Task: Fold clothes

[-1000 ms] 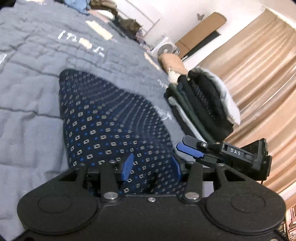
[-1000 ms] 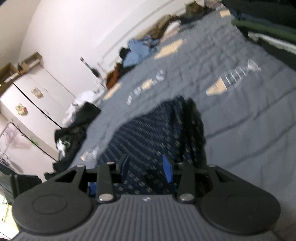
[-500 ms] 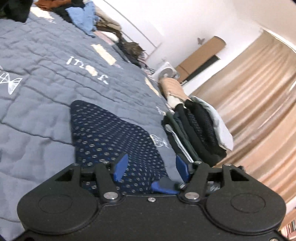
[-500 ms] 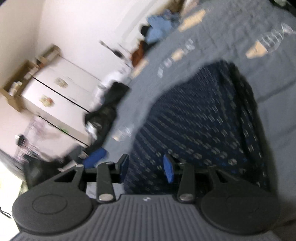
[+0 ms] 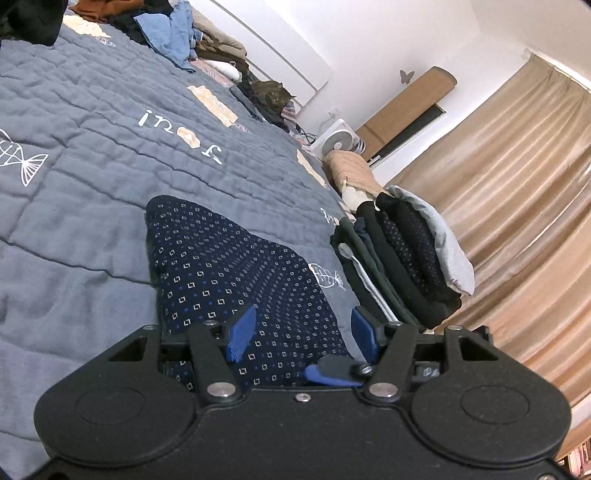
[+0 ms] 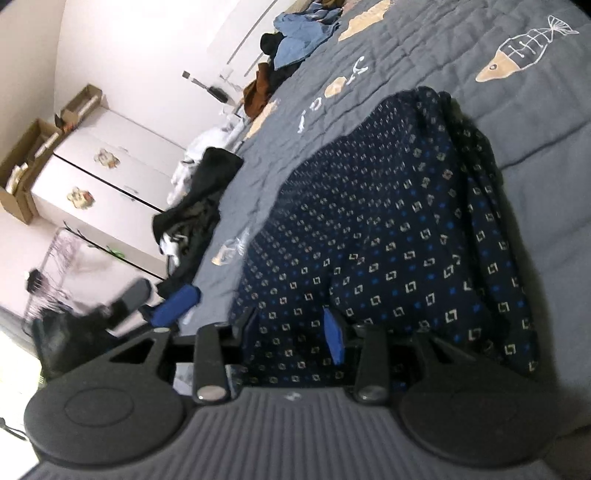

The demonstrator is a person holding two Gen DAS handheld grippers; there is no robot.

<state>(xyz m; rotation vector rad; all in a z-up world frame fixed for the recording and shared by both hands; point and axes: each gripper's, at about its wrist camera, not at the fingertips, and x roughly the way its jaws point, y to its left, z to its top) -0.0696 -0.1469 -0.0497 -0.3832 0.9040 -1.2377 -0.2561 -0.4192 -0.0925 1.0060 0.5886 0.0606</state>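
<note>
A navy garment with small square dots (image 5: pixel 229 266) lies on the grey quilted bedspread (image 5: pixel 92 147), with its near end tented up. My left gripper (image 5: pixel 303 334) hovers just above that near end. Its blue pads stand wide apart and are not pressing the cloth. In the right wrist view the same garment (image 6: pixel 388 221) fills the middle. My right gripper (image 6: pixel 293 332) has the cloth bunched between its pads, and the fabric partly hides the left pad. One right gripper fingertip (image 5: pixel 332 369) shows low in the left wrist view.
A stack of folded dark clothes (image 5: pixel 406 258) sits at the bed's right edge by the tan curtain (image 5: pixel 517 184). Unfolded clothes (image 5: pixel 166 29) are heaped at the far end of the bed. A black garment (image 6: pixel 199 206) hangs off the left edge near white cupboards (image 6: pixel 99 177).
The left jaws widened and drew back and up from the garment. The right gripper swung and rolled, so the garment now fills more of its view.
</note>
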